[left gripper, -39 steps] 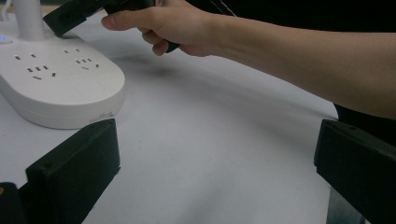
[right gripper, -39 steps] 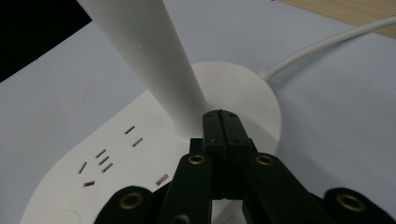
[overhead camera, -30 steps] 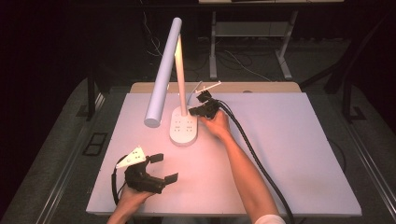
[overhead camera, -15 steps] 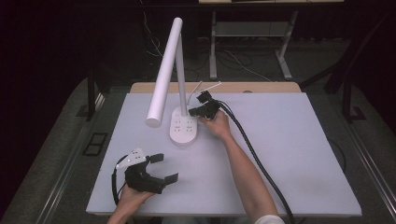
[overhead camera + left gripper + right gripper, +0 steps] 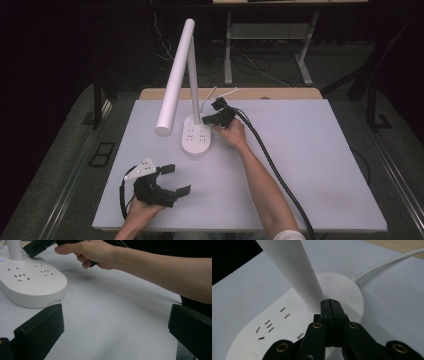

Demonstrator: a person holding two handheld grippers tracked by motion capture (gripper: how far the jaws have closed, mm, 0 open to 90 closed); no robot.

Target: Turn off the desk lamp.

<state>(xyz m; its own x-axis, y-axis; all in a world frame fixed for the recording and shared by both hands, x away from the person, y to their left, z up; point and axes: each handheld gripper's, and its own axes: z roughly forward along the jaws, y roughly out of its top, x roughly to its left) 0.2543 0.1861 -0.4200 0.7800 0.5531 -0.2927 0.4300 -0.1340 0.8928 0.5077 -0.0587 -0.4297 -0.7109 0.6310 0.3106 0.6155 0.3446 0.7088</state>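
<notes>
One desk lamp [image 5: 196, 135] — post upright, head [image 5: 175, 80] slanting down-left

Lamp head [image 5: 174, 80] light gone out since a second ago; angle slightly shifted.

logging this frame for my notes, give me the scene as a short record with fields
surface: pale grey table top
main thing: white desk lamp with an oval socket base, upright post and tilted tube head
cable: white cord leaving the base at the back
right gripper: jaws shut, tips at the foot of the lamp post on the base
left gripper: jaws open, nothing between them, near the table's front left
lamp light: off
</notes>
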